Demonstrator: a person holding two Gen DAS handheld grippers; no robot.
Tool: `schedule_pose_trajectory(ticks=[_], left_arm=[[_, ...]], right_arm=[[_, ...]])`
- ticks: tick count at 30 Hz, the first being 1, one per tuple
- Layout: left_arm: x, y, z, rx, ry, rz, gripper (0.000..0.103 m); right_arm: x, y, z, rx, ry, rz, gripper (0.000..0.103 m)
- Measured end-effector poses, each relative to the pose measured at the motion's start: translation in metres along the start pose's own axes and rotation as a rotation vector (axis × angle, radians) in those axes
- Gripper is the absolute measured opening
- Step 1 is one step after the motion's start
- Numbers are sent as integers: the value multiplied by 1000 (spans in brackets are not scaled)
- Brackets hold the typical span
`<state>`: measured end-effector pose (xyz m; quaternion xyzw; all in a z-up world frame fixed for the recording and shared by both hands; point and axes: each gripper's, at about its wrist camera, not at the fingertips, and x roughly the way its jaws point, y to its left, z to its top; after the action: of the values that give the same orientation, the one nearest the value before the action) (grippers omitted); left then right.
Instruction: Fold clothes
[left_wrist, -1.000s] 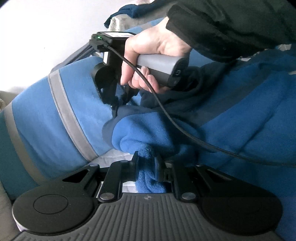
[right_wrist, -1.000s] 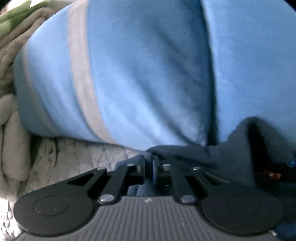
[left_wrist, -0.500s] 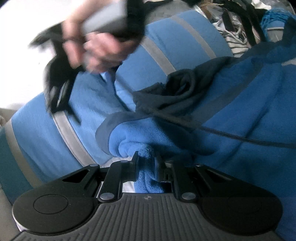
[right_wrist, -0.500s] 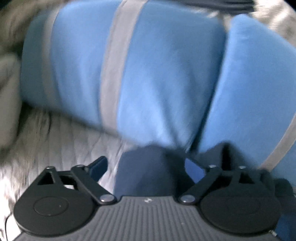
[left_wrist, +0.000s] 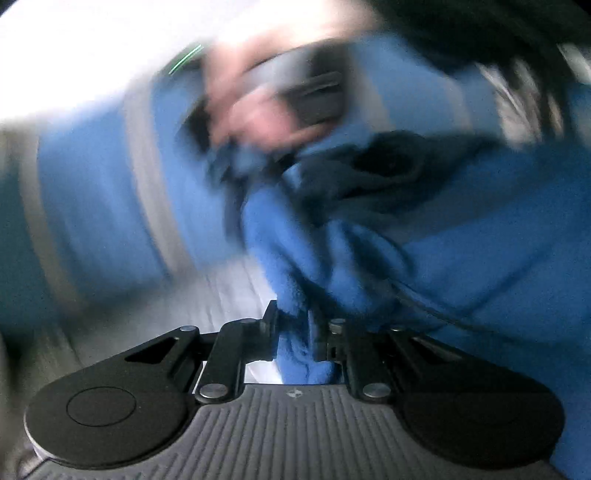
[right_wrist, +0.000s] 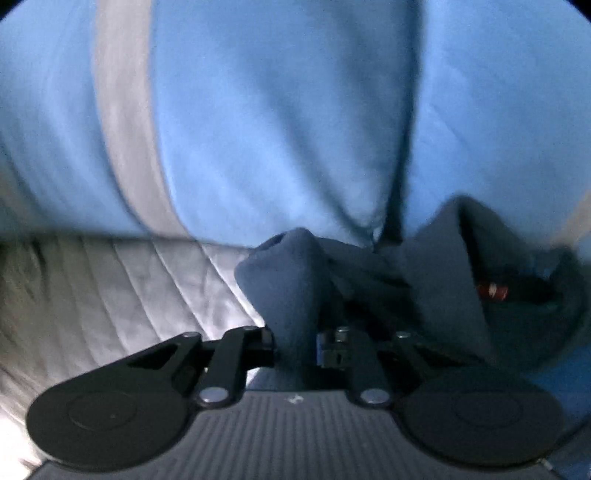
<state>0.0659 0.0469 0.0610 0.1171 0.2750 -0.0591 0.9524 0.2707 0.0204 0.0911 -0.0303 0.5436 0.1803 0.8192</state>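
Observation:
A blue fleece garment (left_wrist: 461, 258) with grey stripes (right_wrist: 125, 129) and a dark navy lining lies bunched on the bedding. My left gripper (left_wrist: 293, 321) is shut on a fold of its bright blue edge, which hangs between the pads. In the right wrist view my right gripper (right_wrist: 295, 339) has its jaws closing, and a peak of the navy fabric (right_wrist: 291, 280) is pinched between them. The light blue body (right_wrist: 277, 129) fills the view beyond. In the blurred left wrist view, a person's hand (left_wrist: 258, 118) holds the other gripper's handle above the fleece.
A pale quilted bed cover (right_wrist: 110, 295) lies under the garment and shows at the lower left of both views. A small red label (right_wrist: 495, 291) sits in the navy folds at the right. A black cable (left_wrist: 436, 310) runs across the fleece.
My right gripper let go of the navy edge, opened wide, shifted, and closed on a thicker navy fold. The left gripper kept its grip while its view rolled and blurred.

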Motion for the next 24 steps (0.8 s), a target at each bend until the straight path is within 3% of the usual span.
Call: schedule_pose_trajectory(ticks=[1,3,5,7,9,10,13,16,18,19,24], left_arm=[[-1,13,1,-94,25,-35,13],[-8,33,1,-241,48,-89,0],[-19,42,0,-302,28,-89,1],[-32,45,0,-310,-61,-64,3],[-37,48,2,-311,-152,-44,22],[-34,49,5,-314,-172,-45,39],[-17,47,13,-282,-186,-79,45],[8,42,11,-204,-122,-127,45],[23,40,8,-164,-77,-149,39],[27,44,4,-186,-64,-148,16],[28,83,-8,-506,6,-201,11]], right_arm=[[-2,-10,1,36,0,27,18],[-7,-22,2,62,-15,45,17],[-12,-27,2,64,-39,42,16],[-14,-29,2,74,-39,48,16],[-18,-32,1,64,-38,51,16],[-20,-32,1,55,-41,52,16],[-22,-28,2,39,-46,53,16],[-15,-21,6,36,-44,55,16],[-13,-23,5,36,-47,57,16],[-11,-25,4,39,-52,57,16],[-3,-30,4,88,-54,86,15]])
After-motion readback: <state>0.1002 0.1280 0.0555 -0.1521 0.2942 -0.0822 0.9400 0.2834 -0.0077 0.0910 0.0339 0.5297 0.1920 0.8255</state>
